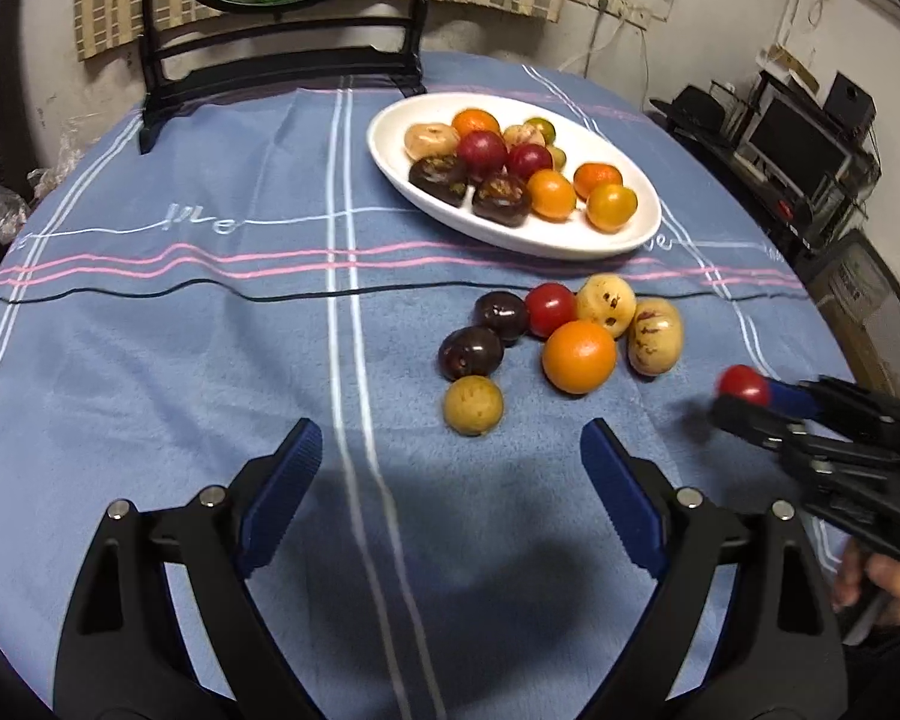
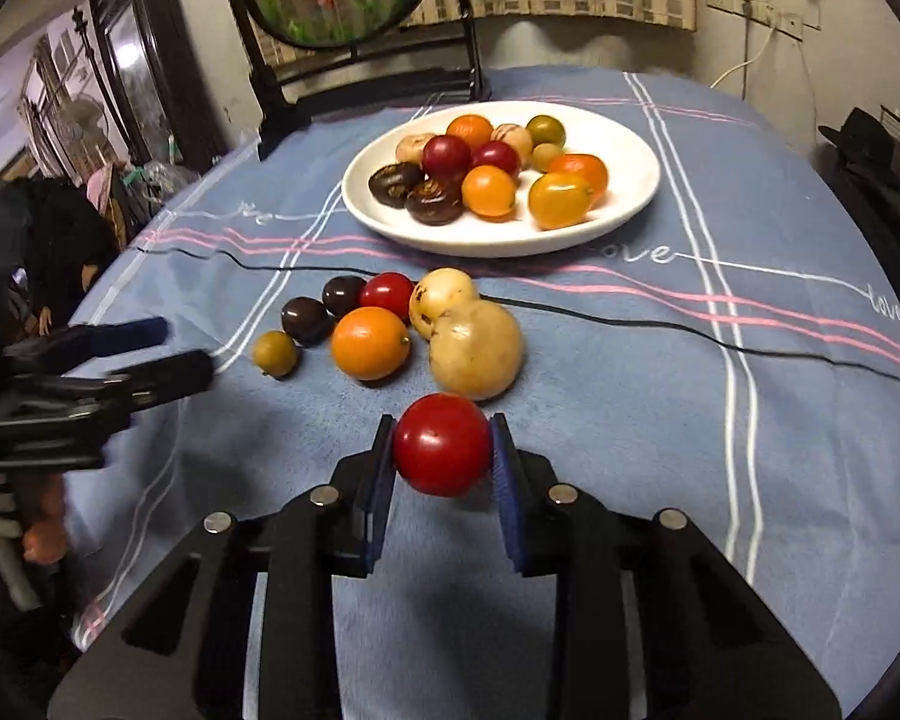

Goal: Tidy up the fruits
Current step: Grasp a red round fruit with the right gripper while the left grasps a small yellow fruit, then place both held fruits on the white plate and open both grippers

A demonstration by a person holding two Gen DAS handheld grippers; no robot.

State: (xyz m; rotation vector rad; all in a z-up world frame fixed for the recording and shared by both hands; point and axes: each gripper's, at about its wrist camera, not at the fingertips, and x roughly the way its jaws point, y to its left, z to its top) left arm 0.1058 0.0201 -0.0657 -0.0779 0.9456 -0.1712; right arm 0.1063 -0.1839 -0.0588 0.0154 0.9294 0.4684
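A white oval plate (image 1: pixel 642 228) (image 2: pixel 630 204) at the table's far side holds several fruits: oranges, red, dark and pale ones. Nearer, several loose fruits lie on the blue cloth, among them an orange (image 1: pixel 578 356) (image 2: pixel 370 343), two dark plums (image 1: pixel 471 352), a red tomato (image 1: pixel 549 308) and pale spotted fruits (image 1: pixel 654 336) (image 2: pixel 477 351). My right gripper (image 2: pixel 443 447) (image 1: pixel 741 393) is shut on a red tomato (image 2: pixel 443 444) (image 1: pixel 744 385) just above the cloth. My left gripper (image 1: pixel 450 459) (image 2: pixel 180 348) is open and empty, near the small brownish fruit (image 1: pixel 473 405).
A black stand (image 1: pixel 282 66) with a round painted screen stands behind the plate. A thin black cable (image 1: pixel 210 288) crosses the cloth between the plate and the loose fruits. Shelves with electronics (image 1: pixel 810 150) stand to the right of the table.
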